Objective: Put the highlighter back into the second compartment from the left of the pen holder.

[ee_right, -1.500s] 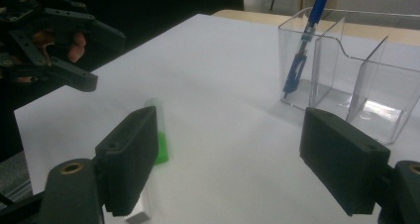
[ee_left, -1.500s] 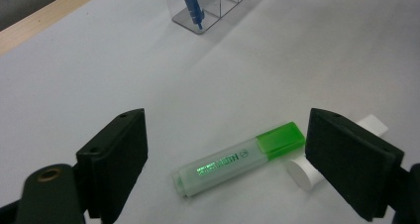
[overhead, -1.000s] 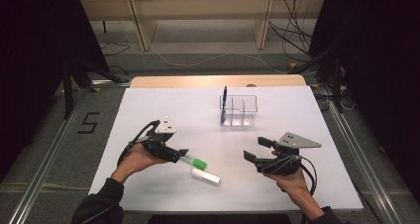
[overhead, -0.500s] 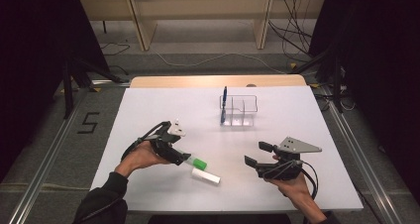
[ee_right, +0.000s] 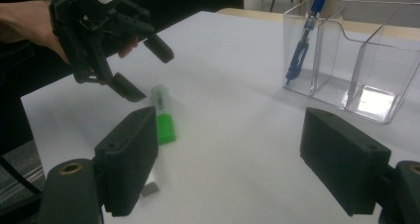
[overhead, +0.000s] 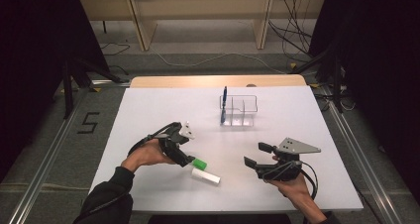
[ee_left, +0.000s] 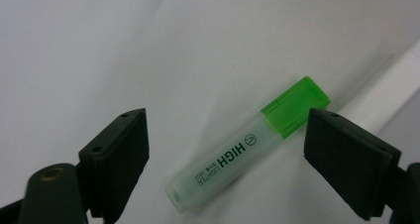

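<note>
Highlighter [ee_left: 247, 157] is your target: it lies flat on the white table [overhead: 148, 110], near the front edge and left of centre, just ahead of your left gripper [overhead: 184, 154]. Go from the big things down. One table, one clear three-compartment organizer [overhead: 238, 110] standing well back toward the far side, with one blue pen [overhead: 224, 104] upright in its left-hand compartment. Two grippers, one in each of your hands. Two small items on the sheet: the green-capped highlighter and one white cylindrical thing [overhead: 205, 176] just beside it, toward you; I cannot tell whether the two touch.

What the coming move turns on, as I judge it: in the left gripper view the highlighter sits between your jaws, but its long axis runs on a diagonal, clear end near the left jaw and green cap [ee_left: 295, 106] near the right one. You would close along its length, so turn your wrist until the jaws face its long sides. Your left gripper is much the nearer; its jaws stand wide apart, holding nothing. Your right gripper [overhead: 257, 155] hovers well apart to the right, jaws also spread and empty
</note>
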### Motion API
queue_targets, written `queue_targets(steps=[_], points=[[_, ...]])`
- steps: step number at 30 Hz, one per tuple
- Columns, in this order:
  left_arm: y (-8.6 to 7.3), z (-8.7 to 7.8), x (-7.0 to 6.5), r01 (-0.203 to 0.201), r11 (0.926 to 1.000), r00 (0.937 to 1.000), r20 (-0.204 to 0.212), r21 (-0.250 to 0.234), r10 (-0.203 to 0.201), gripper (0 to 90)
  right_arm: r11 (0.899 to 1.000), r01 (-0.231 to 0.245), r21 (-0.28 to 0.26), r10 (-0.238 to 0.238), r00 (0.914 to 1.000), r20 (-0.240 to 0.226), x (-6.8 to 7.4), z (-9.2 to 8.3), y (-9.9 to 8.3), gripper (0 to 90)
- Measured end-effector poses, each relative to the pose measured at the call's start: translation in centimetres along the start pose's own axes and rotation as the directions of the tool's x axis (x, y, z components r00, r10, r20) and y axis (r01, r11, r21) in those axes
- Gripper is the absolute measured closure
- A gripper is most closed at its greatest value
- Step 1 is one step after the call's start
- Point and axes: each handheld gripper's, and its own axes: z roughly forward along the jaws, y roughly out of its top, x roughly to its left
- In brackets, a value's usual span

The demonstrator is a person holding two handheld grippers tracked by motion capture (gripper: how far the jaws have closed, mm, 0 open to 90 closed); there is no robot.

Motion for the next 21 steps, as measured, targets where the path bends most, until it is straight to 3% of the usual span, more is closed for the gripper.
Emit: queue_targets(steps=[7, 21], points=[[0.9, 0.7, -0.6, -0.083, 0.9954, 0.9964, 0.024, 0.047, 0.082, 19.4, 1.0, -0.002, 0.012, 0.002, 1.0, 0.001, 0.1, 0.0, -0.1, 23.7], [0.4, 1.5, -0.2, -0.128, 0.9867, 0.9902, 0.069, 0.1, 0.121, 25.1, 1.0, 0.009, 0.018, -0.008, 1.0, -0.004, 0.1, 0.2, -0.1, 23.9]])
